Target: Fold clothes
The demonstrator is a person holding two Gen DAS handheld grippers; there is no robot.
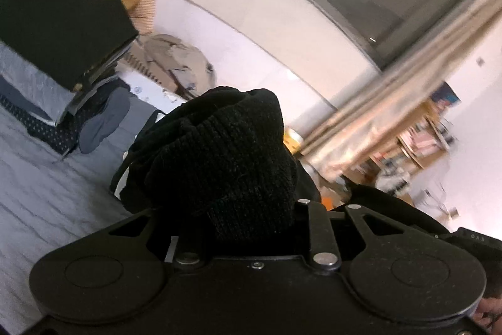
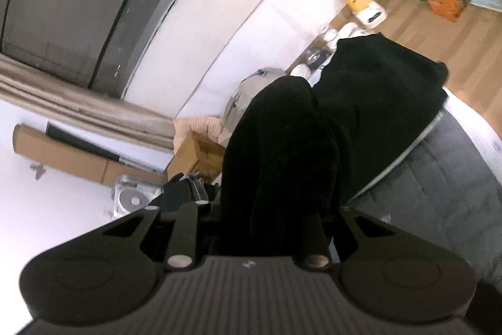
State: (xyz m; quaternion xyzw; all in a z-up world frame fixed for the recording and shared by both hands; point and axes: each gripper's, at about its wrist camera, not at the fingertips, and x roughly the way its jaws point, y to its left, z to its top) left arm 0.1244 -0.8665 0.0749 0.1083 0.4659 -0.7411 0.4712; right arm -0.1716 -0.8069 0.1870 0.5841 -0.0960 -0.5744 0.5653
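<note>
Hanging between both grippers, the black knit garment (image 1: 226, 159) is lifted above the grey bed (image 1: 37, 209), bunched, not laid flat. Left gripper (image 1: 251, 225) and right gripper (image 2: 269, 209) each have cloth bunched between the jaws; the fingertips are buried, so how tightly they close cannot be told. A stack of folded clothes (image 1: 56, 36) stands well apart on the bed, so part of the folding appears done; this piece remains unfolded. Its long axis is unclear; in the right view it trails away toward the bed edge.
</note>
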